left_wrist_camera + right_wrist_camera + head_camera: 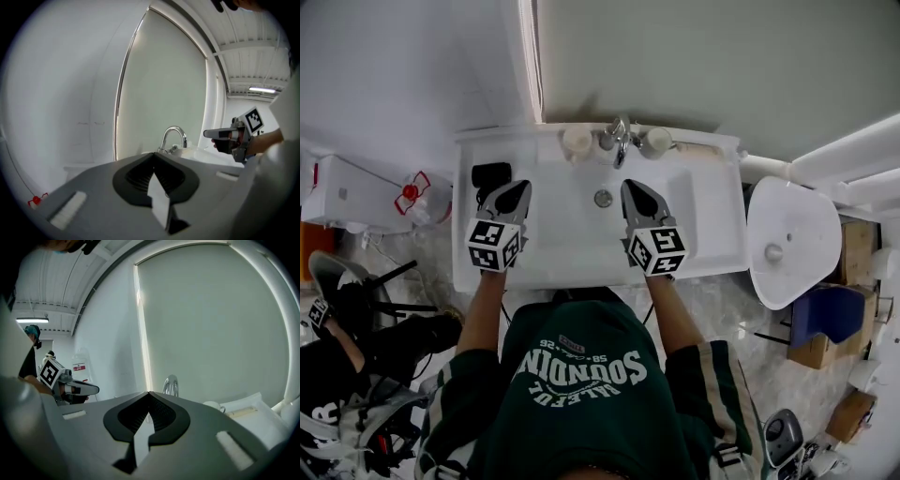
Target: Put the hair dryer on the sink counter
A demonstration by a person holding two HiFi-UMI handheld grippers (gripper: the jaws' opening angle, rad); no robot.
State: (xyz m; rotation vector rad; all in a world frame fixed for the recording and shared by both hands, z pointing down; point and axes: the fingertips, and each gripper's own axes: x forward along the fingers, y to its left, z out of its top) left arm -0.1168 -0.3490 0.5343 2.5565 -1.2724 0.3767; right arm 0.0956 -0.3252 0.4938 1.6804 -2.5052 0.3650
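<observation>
Black hair dryer (491,176) on the counter (487,150), just beyond the closed, empty left gripper (517,190).

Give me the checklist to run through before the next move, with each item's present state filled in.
1. Black hair dryer lies on the white sink counter, left of the basin: ok.
2. Left gripper shut, nothing between its fingers: ok.
3. Right gripper shut and empty: ok.
4. Left gripper clear of the dryer: cannot tell; in the head view they sit very close.
5. Chrome faucet apart from both grippers: ok.
</observation>
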